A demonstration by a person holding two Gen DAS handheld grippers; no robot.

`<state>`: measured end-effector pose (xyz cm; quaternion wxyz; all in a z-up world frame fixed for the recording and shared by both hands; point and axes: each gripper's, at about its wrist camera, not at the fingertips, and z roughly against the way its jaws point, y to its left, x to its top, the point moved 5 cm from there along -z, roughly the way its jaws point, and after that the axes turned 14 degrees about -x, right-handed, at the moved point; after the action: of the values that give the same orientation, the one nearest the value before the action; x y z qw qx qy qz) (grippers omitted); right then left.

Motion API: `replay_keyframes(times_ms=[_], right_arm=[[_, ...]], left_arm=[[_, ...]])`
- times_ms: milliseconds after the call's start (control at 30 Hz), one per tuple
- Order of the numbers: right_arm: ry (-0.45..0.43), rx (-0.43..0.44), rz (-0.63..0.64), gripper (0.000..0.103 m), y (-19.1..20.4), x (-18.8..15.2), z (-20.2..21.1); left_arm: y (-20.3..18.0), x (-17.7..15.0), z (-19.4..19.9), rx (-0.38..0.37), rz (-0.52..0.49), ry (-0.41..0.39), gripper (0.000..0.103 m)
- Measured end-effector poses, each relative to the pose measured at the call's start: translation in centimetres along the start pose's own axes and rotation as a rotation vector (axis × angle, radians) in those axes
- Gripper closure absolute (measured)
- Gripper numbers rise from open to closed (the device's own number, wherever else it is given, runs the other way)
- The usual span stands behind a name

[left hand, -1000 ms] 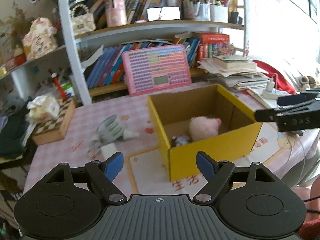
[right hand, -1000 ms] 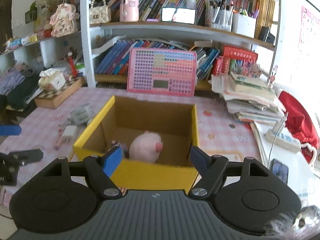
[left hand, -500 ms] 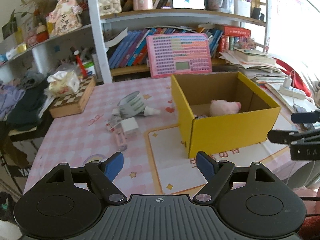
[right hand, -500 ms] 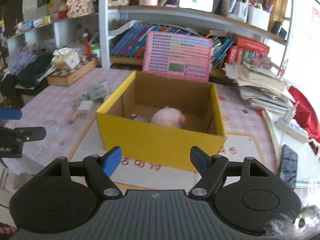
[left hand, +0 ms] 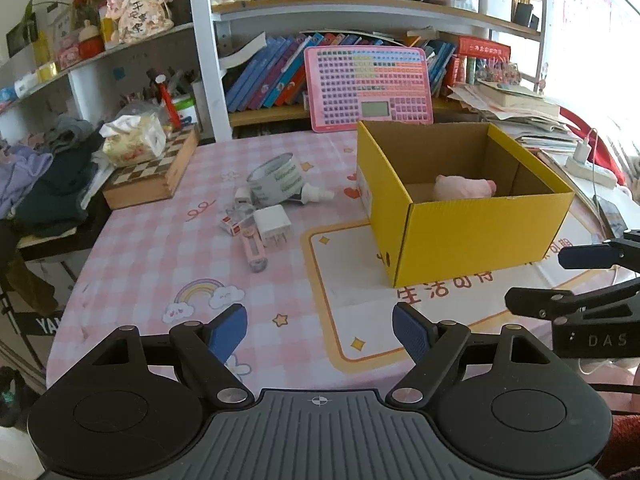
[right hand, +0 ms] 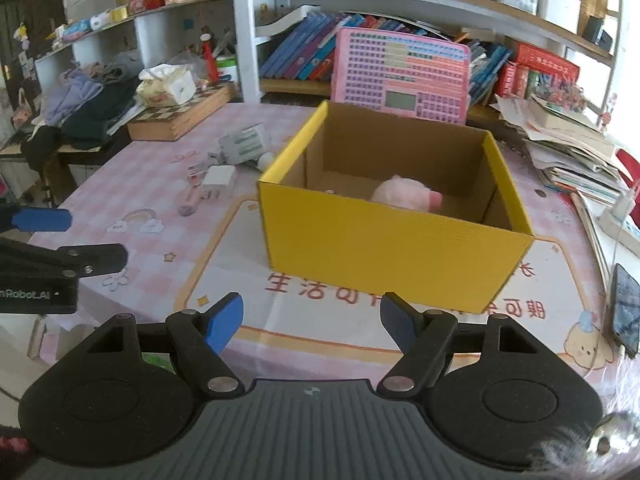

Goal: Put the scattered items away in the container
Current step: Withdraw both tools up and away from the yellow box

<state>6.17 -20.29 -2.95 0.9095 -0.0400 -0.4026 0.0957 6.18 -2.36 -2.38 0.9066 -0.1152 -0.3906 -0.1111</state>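
A yellow cardboard box (left hand: pixel 472 236) stands open on the pink table and holds a pink plush toy (left hand: pixel 464 187). It also shows in the right wrist view (right hand: pixel 392 252) with the plush (right hand: pixel 404 199) inside. Left of the box lie a tape roll (left hand: pixel 276 178), a small dropper bottle (left hand: pixel 316 195), a white charger plug (left hand: pixel 273 224) and a pink tube (left hand: pixel 253 249). My left gripper (left hand: pixel 320 330) is open and empty, near the table's front edge. My right gripper (right hand: pixel 312 322) is open and empty, in front of the box.
A checkerboard box (left hand: pixel 152 172) with a tissue pack (left hand: pixel 134 144) sits at the far left. A pink keyboard toy (left hand: pixel 368 90) leans on the bookshelf behind the box. Stacked papers (right hand: pixel 568 152) and a phone (right hand: pixel 626 308) lie at the right.
Both grippers have pulled back from the box toward the table's front edge. The box and the scattered items now look farther away. Nothing on the table has moved.
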Motion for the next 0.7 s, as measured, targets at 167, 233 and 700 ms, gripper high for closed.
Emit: replay_keyframes(times_ms=[167,233,700], right_arm=[[0.002,-0.002,0.018,0.028,1.5,0.6,-0.1],[0.006,-0.004,0.023,0.028,2.0,0.8,-0.3],[0.05,0.007,0.03,0.026,7.9,2.6,-1.9]], left_arm=[[1.4,0.0,-0.3,-0.019,0.003,0.008,0.021],[2.1,0.0,-0.4,-0.026,0.003,0.011,0.021],[7.7,-0.2,-1.1,-0.059,-0.011,0.083,0.021]])
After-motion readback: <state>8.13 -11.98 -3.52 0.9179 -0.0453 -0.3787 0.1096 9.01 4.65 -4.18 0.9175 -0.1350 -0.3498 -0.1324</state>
